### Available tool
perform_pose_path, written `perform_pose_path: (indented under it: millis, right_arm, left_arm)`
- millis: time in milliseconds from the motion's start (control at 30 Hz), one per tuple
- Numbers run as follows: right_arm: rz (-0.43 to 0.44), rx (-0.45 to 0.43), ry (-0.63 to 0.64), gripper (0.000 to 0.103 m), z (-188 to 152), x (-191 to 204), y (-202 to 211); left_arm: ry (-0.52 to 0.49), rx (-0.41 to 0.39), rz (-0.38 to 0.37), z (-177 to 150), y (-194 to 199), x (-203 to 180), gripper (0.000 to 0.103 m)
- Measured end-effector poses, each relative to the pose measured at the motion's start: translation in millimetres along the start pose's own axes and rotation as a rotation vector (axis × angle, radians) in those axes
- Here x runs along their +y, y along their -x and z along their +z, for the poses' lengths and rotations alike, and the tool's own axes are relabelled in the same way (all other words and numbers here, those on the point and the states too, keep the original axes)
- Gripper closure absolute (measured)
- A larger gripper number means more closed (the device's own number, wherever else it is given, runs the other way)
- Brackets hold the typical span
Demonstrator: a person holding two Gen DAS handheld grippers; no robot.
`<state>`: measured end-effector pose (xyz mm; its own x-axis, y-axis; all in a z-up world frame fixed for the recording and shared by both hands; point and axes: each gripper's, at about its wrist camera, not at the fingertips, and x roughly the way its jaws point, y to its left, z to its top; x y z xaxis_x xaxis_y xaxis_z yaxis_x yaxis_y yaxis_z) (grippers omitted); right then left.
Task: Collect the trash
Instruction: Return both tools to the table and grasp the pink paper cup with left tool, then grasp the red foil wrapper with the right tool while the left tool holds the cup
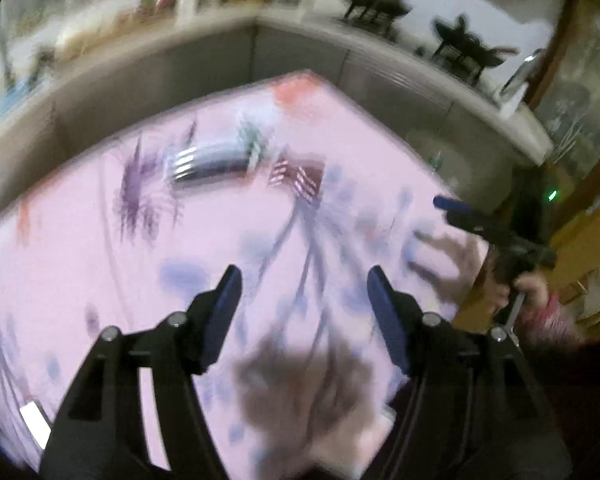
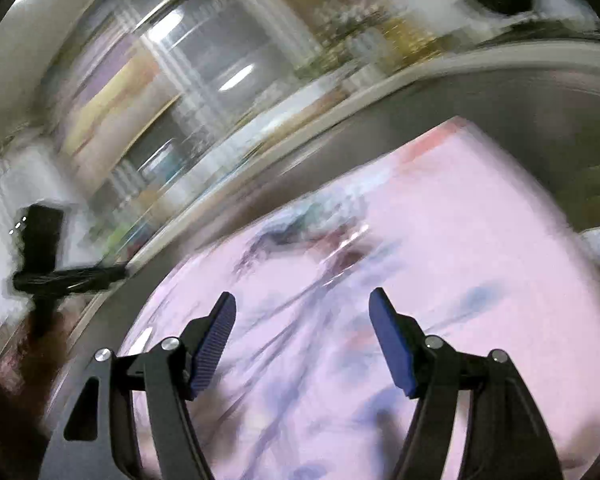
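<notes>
- Left wrist view: left hand-held gripper (image 1: 304, 280) sits low centre, jaws spread apart, nothing between the blue pads; it tilts down over the tabletop (image 1: 80, 264), which carries a pink cloth with a purple-blue floral print.
- Only this view shows the trash as separate items, though smeared by motion blur: a silvery, dark-striped wrapper (image 1: 208, 164) in the upper middle of the frame, and a red-and-white striped wrapper (image 1: 298, 178) just to its right. Both lie on the cloth, well apart from the left pads.
- Also only here: the right hand-held gripper (image 1: 452, 206) seen from outside at the right edge, a blue fingertip pointing left over the tabletop's right border, with the person's hand (image 1: 530, 286) gripping its handle below and a reddish sleeve (image 1: 552, 320) behind.
- Right wrist view: right hand-held gripper (image 2: 302, 308) low centre, jaws wide and empty, angled more shallowly across the same pink cloth, which fills the lower right.
- Here the trash is one streaked patch (image 2: 324, 220) at mid-frame, far ahead of the pads; items cannot be told apart.
- Only this view shows blurred shelving (image 2: 204, 80) across the upper left, and a dark device on a stand (image 2: 44, 248) at the left edge.
</notes>
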<state>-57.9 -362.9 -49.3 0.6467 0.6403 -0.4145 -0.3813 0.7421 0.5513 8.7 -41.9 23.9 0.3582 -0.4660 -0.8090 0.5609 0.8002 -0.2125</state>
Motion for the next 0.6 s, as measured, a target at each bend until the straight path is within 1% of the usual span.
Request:
perform_pose_path:
  millis: [33, 67, 100, 133, 167, 233, 267, 300, 367, 500, 567, 600]
  right_arm:
    - [0.065, 0.073, 0.035, 0.036, -7.4, 11.9, -8.8]
    - [0.128, 0.156, 0.073, 0.036, -16.4, 24.3, -18.0]
    - [0.158, 0.208, 0.091, 0.036, -21.6, 30.6, -23.7]
    - [0.182, 0.253, 0.099, 0.036, -27.0, 35.2, -28.8]
    - [0.206, 0.296, 0.095, 0.036, -32.2, 37.8, -34.2]
    - [0.233, 0.369, 0.087, 0.037, -41.4, 40.8, -44.3]
    - [0.231, 0.416, 0.109, 0.04, -47.1, 45.4, -51.2]
    - [0.232, 0.438, 0.123, 0.04, -50.8, 48.2, -54.0]
    - [0.265, 0.476, 0.124, 0.042, -59.0, 55.6, -61.2]
    - [0.28, 0.513, 0.121, 0.042, -69.8, 62.2, -71.7]
    - [0.268, 0.513, 0.118, 0.042, -70.8, 59.9, -74.6]
    - [0.242, 0.504, 0.116, 0.042, -67.5, 57.0, -76.9]
  left_arm:
    - [0.04, 0.034, -0.022, -17.6, -2.0, 10.5, 0.04]
    - [0.115, 0.078, -0.076, -41.4, -4.2, 24.7, 0.04]
    - [0.157, 0.114, -0.106, -56.5, -6.1, 31.2, 0.04]
    - [0.193, 0.144, -0.134, -72.5, -6.9, 37.7, 0.04]
    - [0.221, 0.153, -0.162, -82.3, -7.8, 37.1, 0.04]
    - [0.31, 0.182, -0.256, -104.4, -13.1, 41.1, 0.04]
    - [0.357, 0.212, -0.304, -117.5, -20.1, 40.9, 0.04]
    - [0.378, 0.228, -0.323, -124.5, -24.9, 39.5, 0.04]
    - [0.414, 0.272, -0.36, -136.8, -36.4, 33.0, 0.04]
    - [0.471, 0.323, -0.441, -154.1, -53.9, 22.6, 0.04]
    - [0.487, 0.34, -0.464, -158.6, -63.3, 18.8, 0.041]
    - [0.5, 0.349, -0.476, -160.4, -69.3, 17.6, 0.041]
